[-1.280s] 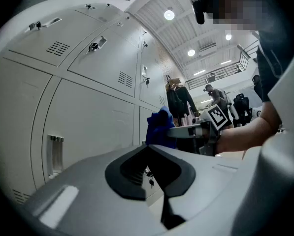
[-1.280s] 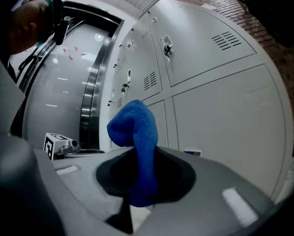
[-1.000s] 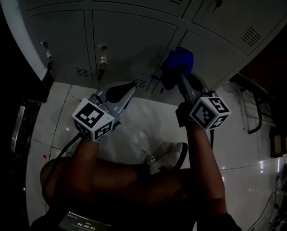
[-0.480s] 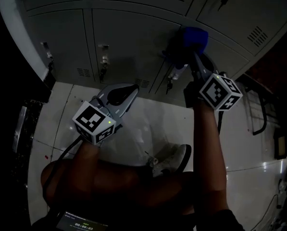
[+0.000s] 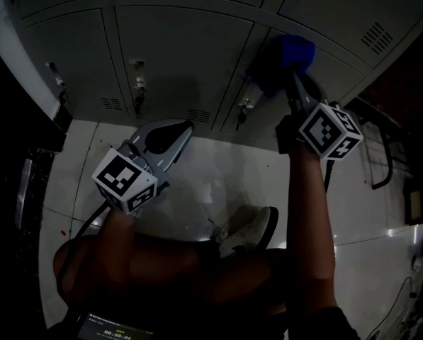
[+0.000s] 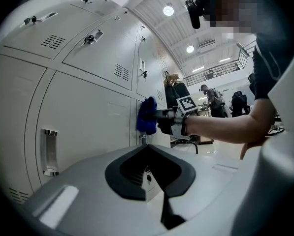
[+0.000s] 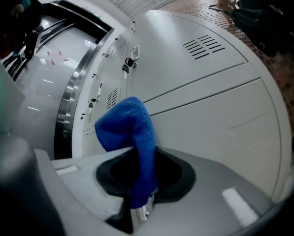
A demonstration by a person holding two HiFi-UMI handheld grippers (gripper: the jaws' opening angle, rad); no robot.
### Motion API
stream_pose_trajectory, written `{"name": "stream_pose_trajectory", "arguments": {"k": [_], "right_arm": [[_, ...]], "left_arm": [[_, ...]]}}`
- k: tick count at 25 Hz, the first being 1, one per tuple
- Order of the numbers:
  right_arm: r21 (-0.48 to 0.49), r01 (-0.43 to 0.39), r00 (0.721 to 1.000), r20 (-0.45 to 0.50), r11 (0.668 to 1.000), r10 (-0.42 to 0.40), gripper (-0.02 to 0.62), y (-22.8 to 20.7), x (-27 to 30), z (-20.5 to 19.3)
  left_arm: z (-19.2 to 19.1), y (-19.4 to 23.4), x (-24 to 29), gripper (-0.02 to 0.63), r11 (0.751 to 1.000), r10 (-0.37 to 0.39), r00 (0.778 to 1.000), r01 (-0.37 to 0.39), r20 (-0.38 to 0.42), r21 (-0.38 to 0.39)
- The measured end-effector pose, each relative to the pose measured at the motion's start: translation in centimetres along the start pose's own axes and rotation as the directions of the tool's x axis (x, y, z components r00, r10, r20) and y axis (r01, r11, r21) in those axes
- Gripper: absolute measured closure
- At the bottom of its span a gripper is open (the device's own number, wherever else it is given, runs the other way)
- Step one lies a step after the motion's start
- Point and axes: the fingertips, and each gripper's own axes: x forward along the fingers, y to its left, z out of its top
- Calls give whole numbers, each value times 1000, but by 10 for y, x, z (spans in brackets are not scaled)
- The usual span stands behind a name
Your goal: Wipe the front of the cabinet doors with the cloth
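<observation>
Clenched tight on a blue cloth [image 5: 290, 52]: the right claw [image 5: 288, 75]. Cloth bunched up past the claw tips and pressed on the front of a grey metal cabinet door [image 5: 331, 73]. Spot on that door: near the top left corner, just above a small handle [image 5: 248, 102], with a key [image 5: 239, 117] hanging under the handle.

From the right gripper view, the same blue cloth [image 7: 129, 129] squeezed between the two jaws of the right claw [image 7: 138, 156]. One fuzzy end sticking up in front, a thin strip hanging down behind the tips. Pale cabinet door [image 7: 211, 122] close behind the cloth.

Low down and well apart from the cloth, the left claw [image 5: 185, 127], out in front of the bottom of the middle door [image 5: 176, 52]. Jaws shut together, nothing between them.

From the left gripper view, the left claw [image 6: 147, 154] clenched and empty. Off to the left side, the middle door's own handle [image 6: 48, 151]. Farther along the row of doors, the blue cloth [image 6: 147, 116] flat on the metal, with the right marker cube [image 6: 186, 103] just behind it.

A black-and-white cube on each claw: the left marker cube [image 5: 124, 180] and the right marker cube [image 5: 329, 131].

Under both claws, a shiny white floor [image 5: 218, 179]. On it, between the two arms, a pale shoe [image 5: 252, 231]. A black cable [image 5: 83, 225] trailing down from the left claw.
</observation>
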Motion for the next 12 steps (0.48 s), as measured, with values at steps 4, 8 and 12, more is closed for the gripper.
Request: {"name": "stream_pose_trajectory", "arguments": {"k": [4,8,12], "right_arm": [[-54,46,999,-13,997,-46,531,-21,-15,2],[-50,78,997,1,996,-78,531,-41,-29,10],[-56,105,994,10,993,-105,531,-52,-37,16]], "left_arm": [[-2,-5,-1,601,1000,-7,1000,7,-7,1],[-3,-8,0,601,1000,-12,1000,12,-17,5],[-4,-10,-1,601,1000,-11,1000,11,-22,9]]}}
